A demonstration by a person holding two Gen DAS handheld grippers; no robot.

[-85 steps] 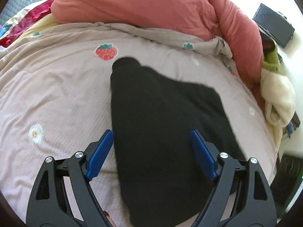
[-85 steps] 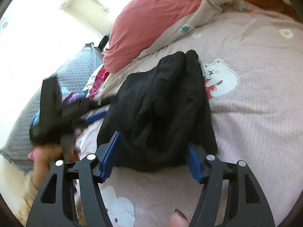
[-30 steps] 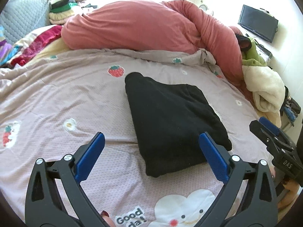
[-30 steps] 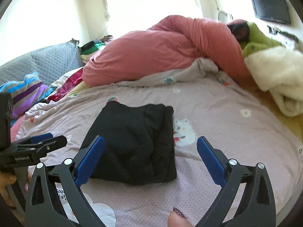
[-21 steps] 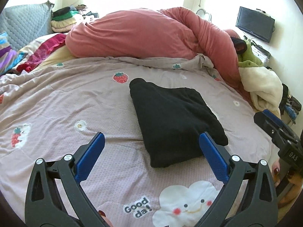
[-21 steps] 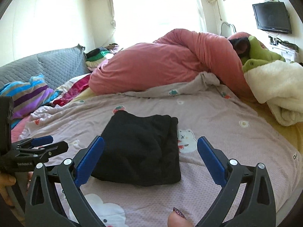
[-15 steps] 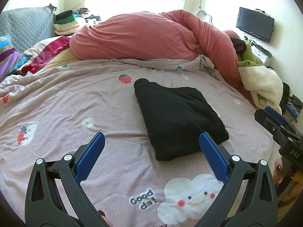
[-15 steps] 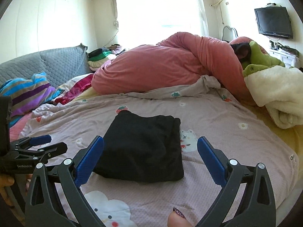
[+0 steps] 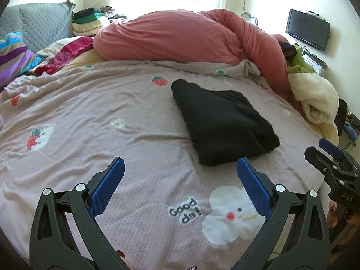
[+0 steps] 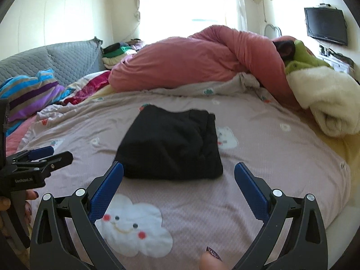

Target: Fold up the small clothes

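Observation:
A black garment (image 9: 221, 119) lies folded into a compact bundle on the pinkish patterned bedspread (image 9: 90, 121); it also shows mid-bed in the right wrist view (image 10: 173, 148). My left gripper (image 9: 180, 180) hovers open above the bedspread, short of the garment's near edge, holding nothing. My right gripper (image 10: 178, 178) is open too, just in front of the bundle and clear of it. Each gripper shows at the edge of the other's view: the right one (image 9: 333, 159), the left one (image 10: 38, 159).
A big salmon duvet (image 9: 180, 38) is heaped along the far side of the bed. A cream and green blanket (image 9: 315, 94) sits at the right edge, striped and red cloths (image 9: 20, 54) at the left. A TV (image 10: 325, 25) hangs on the wall.
Both grippers have pulled back and up from the black garment, which stays folded on the bed. More of the bedspread and room has come into view.

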